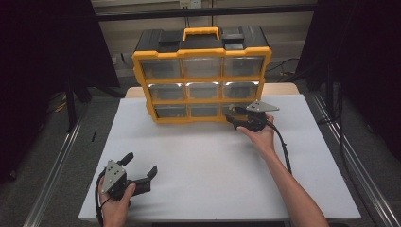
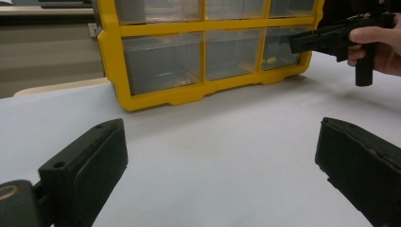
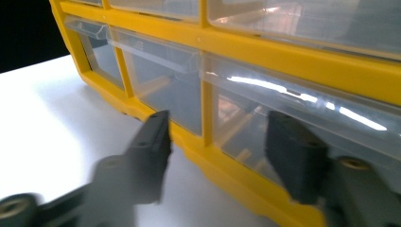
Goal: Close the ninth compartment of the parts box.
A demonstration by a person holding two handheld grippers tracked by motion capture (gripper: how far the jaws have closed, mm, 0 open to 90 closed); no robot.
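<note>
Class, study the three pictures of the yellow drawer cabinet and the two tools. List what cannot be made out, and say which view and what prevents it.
- Drawer contents: high view, the cabinet's clear fronts glare and are too small.
- Right tool's near jaw: right gripper view, motion blur.
- Bottom right drawer: high view, partly behind the right tool.
- Left tool: left gripper view, its body is cut off by the bottom edge.

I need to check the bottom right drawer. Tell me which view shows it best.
The right gripper view: the bottom right drawer sits close behind the right tongs. The high view shows it small, partly hidden by those tongs; the left gripper view shows it distant.
</note>
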